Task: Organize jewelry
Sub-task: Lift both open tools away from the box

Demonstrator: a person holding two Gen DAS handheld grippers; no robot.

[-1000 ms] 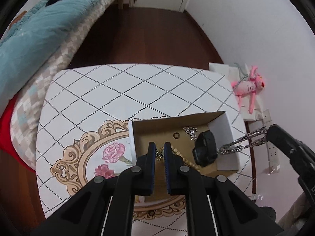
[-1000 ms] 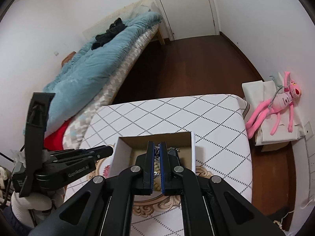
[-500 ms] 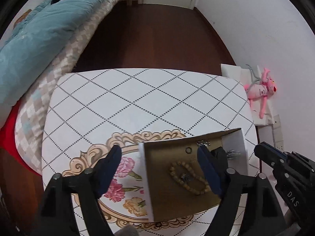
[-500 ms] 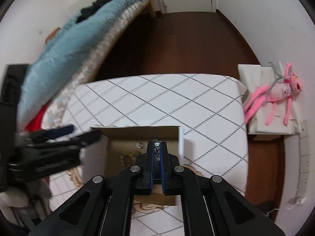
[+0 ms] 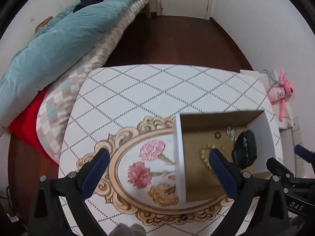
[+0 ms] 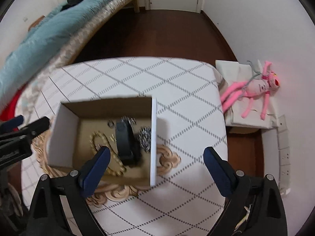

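Bedroom table with a diamond-patterned cloth holds an open cardboard box of jewelry.

Both grippers, left gripper and right gripper, hang spread wide and empty above the box; bead bracelet, black watch and silver chain lie inside, nearer the right.

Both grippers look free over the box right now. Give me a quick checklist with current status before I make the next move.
1. Left gripper open and empty: ok.
2. Right gripper open and empty: ok.
3. Silver chain inside the box, none trailing over the wall: ok.
4. Black watch, bead bracelet and small ring lying on the box floor: ok.
5. Jewelry sorted apart: not ok; the chain lies against the watch.
6. Loose jewelry left on the table: none in view, but the near edge is hidden by the grippers, so cannot tell.
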